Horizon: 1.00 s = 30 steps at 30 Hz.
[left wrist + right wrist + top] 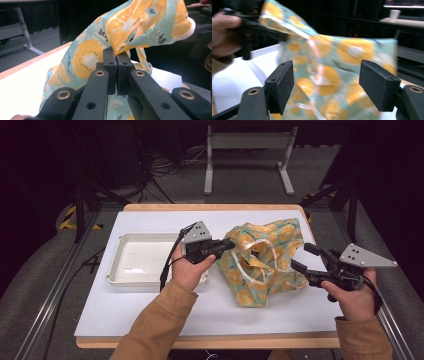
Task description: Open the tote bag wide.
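Table (150,315): white top with a wood edge, dark floor and a metal stand's legs beyond its far side.

Fabric bag (262,262): teal cloth printed with orange and yellow fruit slices, heaped right of centre on the table. Its left top corner is lifted; the rest slumps on the surface. White handle loops lie across its middle.

White tray (131,276): shallow, rectangular, left of the bag, nothing in it. The left hand and gripper body cover its near right corner.

Left gripper (227,243): reaches rightward from above the tray's right end. Jaws pressed together on a fold of the bag's edge; in the left gripper view (116,65) the pads meet with cloth pinched at their tips and the bag (130,27) hangs up and away from them.

Right gripper (305,256): at the bag's right side, held level and pointing left. Jaws stand wide, nothing between the pads. In the right gripper view (329,82) the bag (342,62) sits beyond the spread pads, apart from both; whether either jaw tip brushes cloth in the high view cannot be told.

Hard to make out: the right gripper view is blurred, so the print and folds smear. The person's left hand (224,32) is cut by that view's left edge. The bag's opening is lost in folds.
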{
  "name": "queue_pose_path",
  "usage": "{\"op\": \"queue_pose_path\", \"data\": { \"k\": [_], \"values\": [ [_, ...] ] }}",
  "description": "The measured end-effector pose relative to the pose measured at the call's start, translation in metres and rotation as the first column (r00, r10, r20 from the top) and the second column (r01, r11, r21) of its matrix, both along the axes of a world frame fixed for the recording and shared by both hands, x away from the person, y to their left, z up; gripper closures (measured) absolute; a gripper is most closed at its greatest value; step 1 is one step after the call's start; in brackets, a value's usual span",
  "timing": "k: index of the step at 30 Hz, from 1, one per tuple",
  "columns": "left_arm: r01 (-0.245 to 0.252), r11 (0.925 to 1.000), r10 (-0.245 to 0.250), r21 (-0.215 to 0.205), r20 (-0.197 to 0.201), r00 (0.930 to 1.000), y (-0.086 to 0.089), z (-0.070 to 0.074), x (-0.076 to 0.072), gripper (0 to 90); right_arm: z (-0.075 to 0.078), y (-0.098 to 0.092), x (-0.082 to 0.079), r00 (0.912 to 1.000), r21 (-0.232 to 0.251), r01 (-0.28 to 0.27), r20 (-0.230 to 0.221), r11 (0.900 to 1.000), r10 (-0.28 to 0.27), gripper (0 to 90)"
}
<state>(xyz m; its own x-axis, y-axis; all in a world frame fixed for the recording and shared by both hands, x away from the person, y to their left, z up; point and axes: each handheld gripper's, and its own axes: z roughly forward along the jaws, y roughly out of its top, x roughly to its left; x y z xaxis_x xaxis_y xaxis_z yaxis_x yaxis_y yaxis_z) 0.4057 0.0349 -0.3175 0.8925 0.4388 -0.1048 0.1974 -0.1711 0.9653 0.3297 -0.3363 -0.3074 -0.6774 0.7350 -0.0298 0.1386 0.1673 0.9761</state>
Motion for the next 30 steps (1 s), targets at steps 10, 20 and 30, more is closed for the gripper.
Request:
{"op": "queue_pose_path", "data": {
  "k": [10, 20, 30],
  "values": [
    [-0.004, 1.0, 0.004, -0.001, -0.003, 1.0, 0.002, 0.0, 0.0, 88.4, -0.013, -0.03, 0.031, 0.9959, 0.006, 0.078, -0.045, 0.997, -0.078, 28.1],
    [-0.002, 1.0, 0.002, -0.005, -0.004, 1.0, 0.002, -0.002, 0.001, 88.0, -0.02, -0.028, 0.054, 0.9989, 0.038, 0.012, -0.046, 0.999, -0.01, 27.4],
    [-0.006, 1.0, 0.006, -0.005, -0.007, 1.0, 0.004, -0.002, 0.002, 88.0, -0.019, -0.023, 0.075, 0.9961, 0.001, -0.065, -0.06, 0.998, 0.065, 46.7]
  ]
}}
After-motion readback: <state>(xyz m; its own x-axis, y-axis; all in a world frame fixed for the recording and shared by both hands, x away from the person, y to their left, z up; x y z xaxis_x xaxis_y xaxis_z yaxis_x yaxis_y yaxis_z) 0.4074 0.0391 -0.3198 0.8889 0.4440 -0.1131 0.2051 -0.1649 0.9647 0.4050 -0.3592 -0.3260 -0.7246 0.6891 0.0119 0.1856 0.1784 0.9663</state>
